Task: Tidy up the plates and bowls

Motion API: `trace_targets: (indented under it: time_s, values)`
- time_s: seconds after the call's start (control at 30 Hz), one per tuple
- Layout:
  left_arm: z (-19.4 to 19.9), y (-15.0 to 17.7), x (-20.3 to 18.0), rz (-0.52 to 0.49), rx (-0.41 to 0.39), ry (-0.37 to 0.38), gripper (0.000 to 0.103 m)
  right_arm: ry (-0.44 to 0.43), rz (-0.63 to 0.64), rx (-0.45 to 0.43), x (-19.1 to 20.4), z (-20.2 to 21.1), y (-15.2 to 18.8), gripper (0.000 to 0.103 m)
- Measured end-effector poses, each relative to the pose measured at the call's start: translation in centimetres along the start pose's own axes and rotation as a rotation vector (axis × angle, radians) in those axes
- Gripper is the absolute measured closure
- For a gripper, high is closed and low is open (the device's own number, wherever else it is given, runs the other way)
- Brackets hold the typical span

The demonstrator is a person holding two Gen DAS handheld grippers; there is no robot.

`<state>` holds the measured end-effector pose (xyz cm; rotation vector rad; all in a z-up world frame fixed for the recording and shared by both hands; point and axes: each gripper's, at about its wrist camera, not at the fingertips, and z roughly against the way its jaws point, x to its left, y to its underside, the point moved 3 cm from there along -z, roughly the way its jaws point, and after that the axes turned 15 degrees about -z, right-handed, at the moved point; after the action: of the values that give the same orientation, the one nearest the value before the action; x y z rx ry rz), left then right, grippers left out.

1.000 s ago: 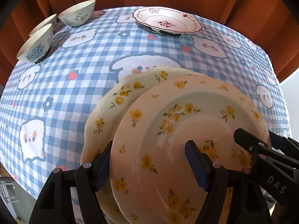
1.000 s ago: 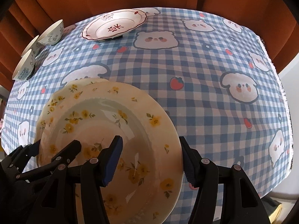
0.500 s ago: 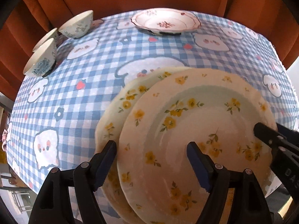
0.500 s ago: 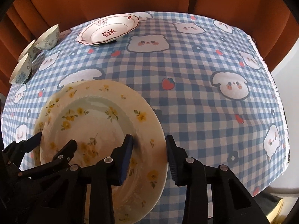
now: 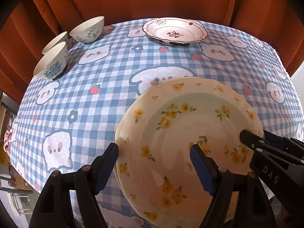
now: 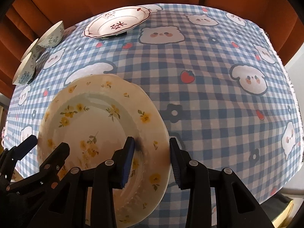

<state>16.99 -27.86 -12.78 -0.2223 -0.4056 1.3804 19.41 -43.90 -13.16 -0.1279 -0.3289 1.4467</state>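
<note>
Stacking step: we are holding yellow-flower plate [image 5: 190, 133] over second matching plate [image 5: 121, 131] on counter [image 6: 218, 76]; right tongs [image 6: 151, 150] straddling rim, left tongs [image 5: 153, 163] wide, gripping nothing; next, lowering squarely

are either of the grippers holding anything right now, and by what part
Both straddle the rim of the yellow-flowered plate: right gripper at its right edge, left gripper at its left. Whether either actually pinches it cannot be told.
</note>
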Motion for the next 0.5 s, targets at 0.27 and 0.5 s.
trace_targets:
  time_s: [0.27,0.5]
  values:
    - [0.4,-0.1,0.5,-0.057,-0.029,0.042,0.023,0.029,-0.062,-0.018,-0.1,0.8,0.5,0.058]
    - [1.5,0.3,2.5,-0.109,-0.065,0.086,0.023,0.026,-0.115,-0.083,1.8,3.5,1.4,0.032]
